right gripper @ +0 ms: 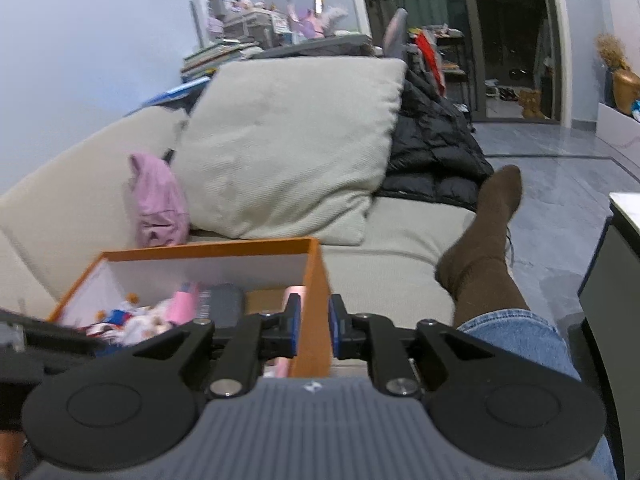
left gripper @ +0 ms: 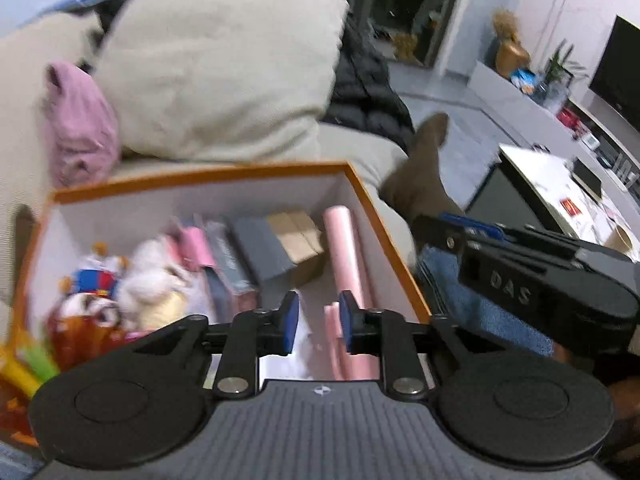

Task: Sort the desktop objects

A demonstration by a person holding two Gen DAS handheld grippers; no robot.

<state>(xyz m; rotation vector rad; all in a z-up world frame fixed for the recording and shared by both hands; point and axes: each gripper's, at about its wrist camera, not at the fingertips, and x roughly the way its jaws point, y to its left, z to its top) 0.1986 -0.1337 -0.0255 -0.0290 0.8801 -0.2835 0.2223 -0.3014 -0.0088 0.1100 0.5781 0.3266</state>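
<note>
The left gripper [left gripper: 319, 322] hangs over the near end of the orange box [left gripper: 200, 178], its blue pads [left gripper: 290, 320] apart with nothing between them. Inside lie a pink roll [left gripper: 344, 248] along the right wall, a grey box [left gripper: 262, 254], a cardboard box [left gripper: 298, 236] and plush toys [left gripper: 152, 280] at left. The right gripper [right gripper: 314, 326] straddles the box's right wall [right gripper: 314, 300], one pad either side; whether they pinch it I cannot tell. Beyond, a beige cushion [right gripper: 288, 148] rests on the sofa [right gripper: 60, 200].

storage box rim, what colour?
Orange, with white inner walls: the open cardboard storage box. Clearest in the left wrist view.
</note>
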